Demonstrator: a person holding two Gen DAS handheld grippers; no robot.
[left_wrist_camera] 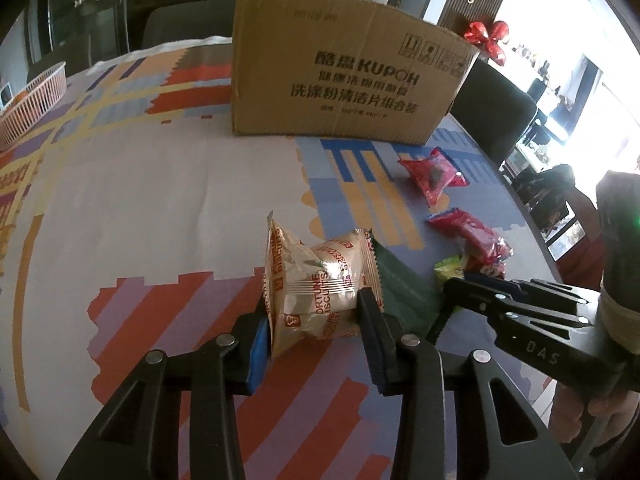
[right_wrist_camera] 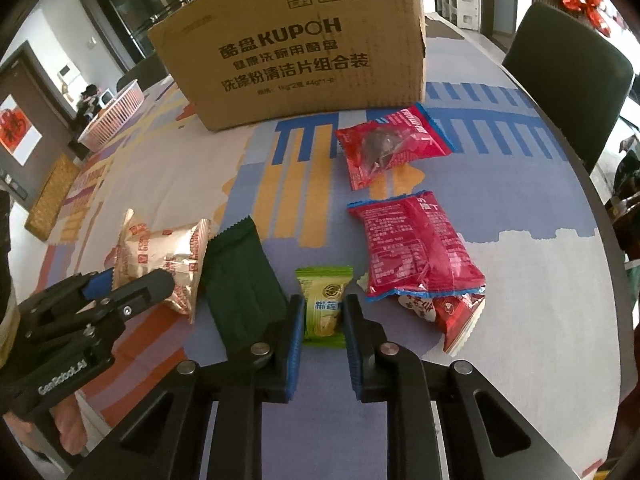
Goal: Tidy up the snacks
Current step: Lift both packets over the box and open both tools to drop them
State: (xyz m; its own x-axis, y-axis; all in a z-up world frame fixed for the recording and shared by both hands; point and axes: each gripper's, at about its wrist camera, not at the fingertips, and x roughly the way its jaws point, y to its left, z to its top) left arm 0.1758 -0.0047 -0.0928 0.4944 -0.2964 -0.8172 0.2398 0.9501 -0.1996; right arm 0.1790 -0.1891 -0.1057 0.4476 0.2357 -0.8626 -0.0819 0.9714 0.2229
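Low in the left wrist view, the left gripper [left_wrist_camera: 316,320] has its two blue pads pressed on a cream biscuit packet [left_wrist_camera: 316,284] with red letters. That packet sits on the table near the middle of the frame.

Low in the right wrist view, the right gripper [right_wrist_camera: 320,320] is squeezed tight on a small green snack packet [right_wrist_camera: 323,306], just below the middle of the frame.

A flat dark green packet [right_wrist_camera: 240,280] lies between the two held snacks, touching the biscuit packet.

To the right of the green snack, a big red packet [right_wrist_camera: 416,248] lies partly on top of a red and white packet [right_wrist_camera: 452,312].

A bit farther up is another red packet [right_wrist_camera: 388,144] with something dark showing inside.

All of them lie on a tablecloth [right_wrist_camera: 304,200] with blue, orange, purple and yellow shapes.

Behind the snacks, at the top middle of both views, stands a brown cardboard box [right_wrist_camera: 296,52] with black print.

Far off at the left edge of the frame sits a pink basket [right_wrist_camera: 114,114]. A dark chair [right_wrist_camera: 568,76] stands at the upper right.
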